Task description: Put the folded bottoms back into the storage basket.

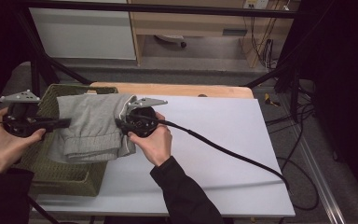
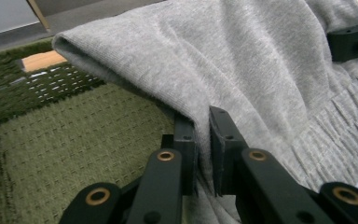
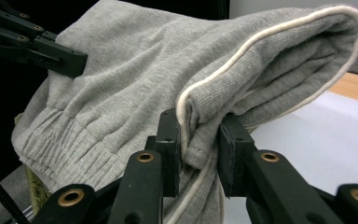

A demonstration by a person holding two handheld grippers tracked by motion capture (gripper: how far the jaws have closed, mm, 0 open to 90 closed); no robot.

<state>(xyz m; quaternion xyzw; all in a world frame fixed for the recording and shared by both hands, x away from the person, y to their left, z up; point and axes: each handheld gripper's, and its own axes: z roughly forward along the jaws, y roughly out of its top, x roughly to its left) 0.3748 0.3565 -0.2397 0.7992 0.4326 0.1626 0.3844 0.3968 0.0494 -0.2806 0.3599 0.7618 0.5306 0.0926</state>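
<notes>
Two grippers clamped on grey sweatpants [image 1: 93,126] held above green woven basket [image 1: 63,175]: left gripper [image 2: 203,154] pinched plain fabric edge, right gripper [image 3: 198,154] gripped white-piped fold. Read no writing. Bare white table [image 1: 223,140] beyond right gripper.

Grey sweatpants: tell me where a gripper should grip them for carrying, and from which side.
Grip the folded grey sweatpants at their two opposite side edges, coming in level from each side. The left gripper is shut on the plain folded edge over the green basket; the right gripper clamps the thick piped fold. Judging by the bundle's even hang, those layered edges seem to hold the fold together.
</notes>
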